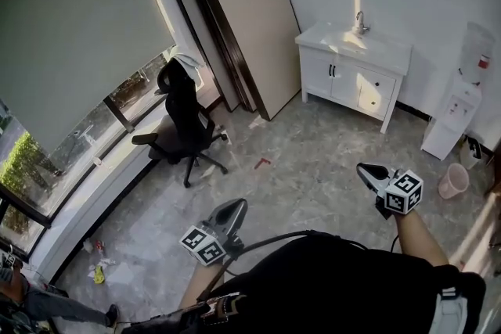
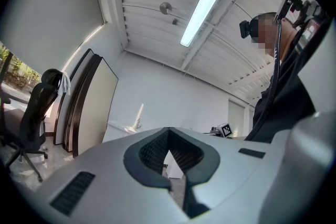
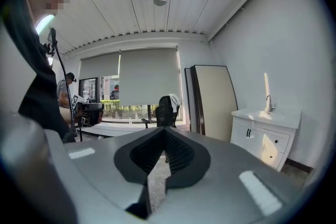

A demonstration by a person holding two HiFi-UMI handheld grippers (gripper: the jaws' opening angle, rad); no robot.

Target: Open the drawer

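A white vanity cabinet (image 1: pixel 352 66) with a sink and faucet stands against the far wall. It has two doors on its left and small drawers (image 1: pixel 376 94) on its right, all closed. In the head view my left gripper (image 1: pixel 235 209) and right gripper (image 1: pixel 366 170) are held level over the floor, well short of the cabinet. Both are shut with nothing between their pads. The right gripper view has the cabinet (image 3: pixel 265 136) at its right edge, beyond the right gripper (image 3: pixel 164 129). The left gripper (image 2: pixel 168 131) points toward the cabinet (image 2: pixel 119 128), which is far off.
A black office chair (image 1: pixel 184 125) stands by the window at left. Large panels (image 1: pixel 243 19) lean on the back wall. A water dispenser (image 1: pixel 458 109) and a pink bucket (image 1: pixel 452 181) are at right. Litter (image 1: pixel 99 270) lies on the floor at lower left.
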